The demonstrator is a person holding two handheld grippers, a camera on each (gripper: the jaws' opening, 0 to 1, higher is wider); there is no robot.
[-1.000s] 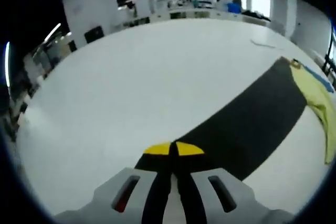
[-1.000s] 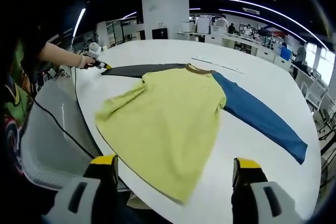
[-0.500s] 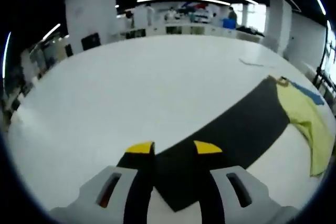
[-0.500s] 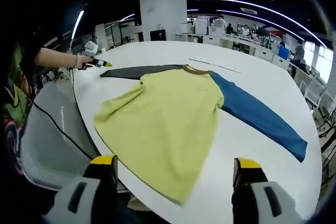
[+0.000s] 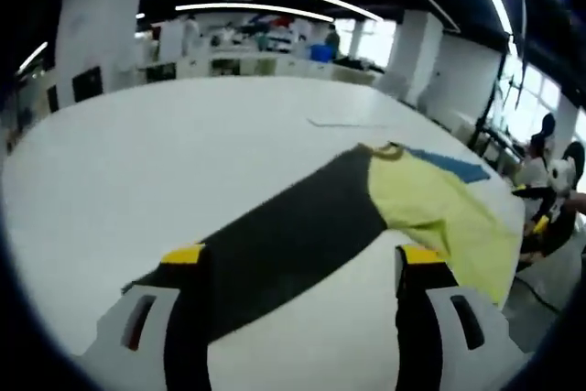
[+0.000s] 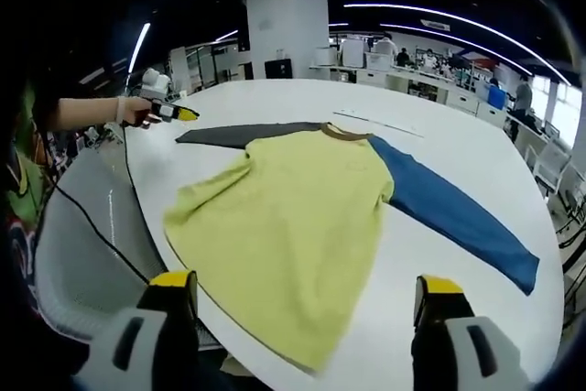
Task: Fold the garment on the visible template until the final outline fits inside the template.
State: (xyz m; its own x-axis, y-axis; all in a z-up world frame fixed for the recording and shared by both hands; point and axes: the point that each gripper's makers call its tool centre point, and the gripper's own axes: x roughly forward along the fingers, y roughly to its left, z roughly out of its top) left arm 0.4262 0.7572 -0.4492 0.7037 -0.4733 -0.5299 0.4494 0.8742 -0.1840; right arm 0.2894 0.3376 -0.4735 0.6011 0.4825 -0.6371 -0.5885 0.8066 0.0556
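A long-sleeved shirt lies spread flat on the white table (image 6: 458, 135). Its body (image 6: 293, 217) is yellow, with one dark grey sleeve (image 6: 243, 135) and one blue sleeve (image 6: 449, 212). In the left gripper view the dark sleeve (image 5: 275, 235) runs up between the open jaws of my left gripper (image 5: 300, 258) to the yellow body (image 5: 439, 217); nothing is held. The right gripper view has the left gripper (image 6: 174, 113) in a hand, hovering apart from the cuff. My right gripper (image 6: 306, 283) stands open over the hem at the table's near edge.
A grey chair (image 6: 78, 263) and a black cable (image 6: 92, 222) sit left of the table's near edge. A thin pale strip (image 6: 375, 121) lies on the table beyond the collar. Desks and people fill the far room.
My left gripper went from shut on the dark sleeve's cuff to wide open, letting it go, and it has swung towards the shirt. The right gripper has barely shifted.
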